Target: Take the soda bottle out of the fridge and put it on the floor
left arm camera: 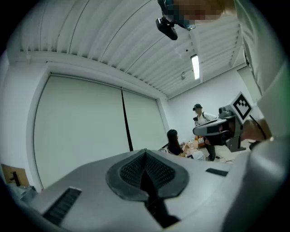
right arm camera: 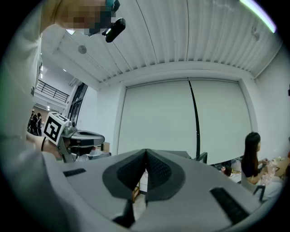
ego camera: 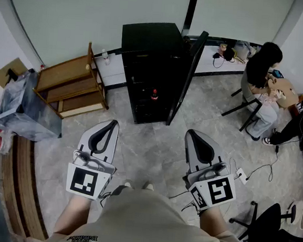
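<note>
The soda bottle [ego camera: 154,95] stands inside an open black fridge [ego camera: 147,44], on a shelf about halfway down. It is small in the head view and shows some red near its top. The fridge door [ego camera: 187,79] is swung open to the right. The fridge stands against a pale wall on a grey stone-patterned floor [ego camera: 149,149].

In front of the fridge and well apart from it, a person holds two grippers side by side, both pointing level toward it. The left gripper [ego camera: 112,124] has its fingers closed together with nothing between them. The right gripper [ego camera: 191,132] also has its fingertips meeting, and it holds nothing.

To the left of the fridge is a low wooden shelf [ego camera: 72,87], tilted in the head view. Further left lies a grey plastic bag [ego camera: 23,106]. To the right of the fridge, a seated person [ego camera: 261,75] leans over a table. A white power strip [ego camera: 240,174] with a cable lies on the floor near the right gripper. A black office chair [ego camera: 268,228] is at the lower right.
</note>
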The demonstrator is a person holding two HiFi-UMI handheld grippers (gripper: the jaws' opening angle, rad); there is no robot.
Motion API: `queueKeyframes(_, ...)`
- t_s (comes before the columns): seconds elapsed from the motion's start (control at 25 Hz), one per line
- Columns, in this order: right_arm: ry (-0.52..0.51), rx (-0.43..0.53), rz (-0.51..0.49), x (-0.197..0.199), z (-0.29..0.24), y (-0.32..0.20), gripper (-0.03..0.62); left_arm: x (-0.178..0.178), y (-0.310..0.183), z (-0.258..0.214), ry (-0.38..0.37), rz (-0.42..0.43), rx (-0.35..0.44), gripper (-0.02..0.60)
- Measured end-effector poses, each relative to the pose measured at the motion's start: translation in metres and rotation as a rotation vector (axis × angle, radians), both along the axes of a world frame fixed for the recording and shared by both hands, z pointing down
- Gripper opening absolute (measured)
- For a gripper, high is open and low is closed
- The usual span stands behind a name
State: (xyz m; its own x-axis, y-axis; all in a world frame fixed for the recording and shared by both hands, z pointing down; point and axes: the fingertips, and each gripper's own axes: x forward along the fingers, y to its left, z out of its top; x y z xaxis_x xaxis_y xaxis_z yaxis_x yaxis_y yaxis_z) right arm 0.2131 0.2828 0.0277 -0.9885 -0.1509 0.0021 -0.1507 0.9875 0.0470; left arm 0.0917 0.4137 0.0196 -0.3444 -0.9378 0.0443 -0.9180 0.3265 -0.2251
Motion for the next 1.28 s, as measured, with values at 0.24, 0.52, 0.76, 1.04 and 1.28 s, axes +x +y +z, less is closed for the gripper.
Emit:
queueKeyframes(0.24,-0.032,-0.050,-0.019,0.011,-0.001,-0.004,-0.005,0.009,-0.007,0.003,0.004,-0.003,-0.011,0.006)
queueKeyframes(0.52,-0.015,-0.060,-0.025,0.026,0.011,-0.009,-0.005,0.023,-0.013,0.008,-0.005,-0.007,-0.018,0.006)
queueKeyframes(0.76,-0.019,-0.065,-0.042,0.028,0.015,-0.007,-0.005,0.030,-0.010,0.012,0.003,-0.026,-0.037,0.006)
queueKeyframes(1.04,-0.017,-0.064,-0.045,0.021,0.018,-0.005,-0.005,0.027,-0.016,0.016,-0.008,-0.008,-0.052,0.006)
queueKeyframes(1.28,-0.001,-0.062,-0.028,0.006,0.025,-0.012,-0.005,0.014,-0.030,0.020,-0.012,0.018,-0.049,0.006)
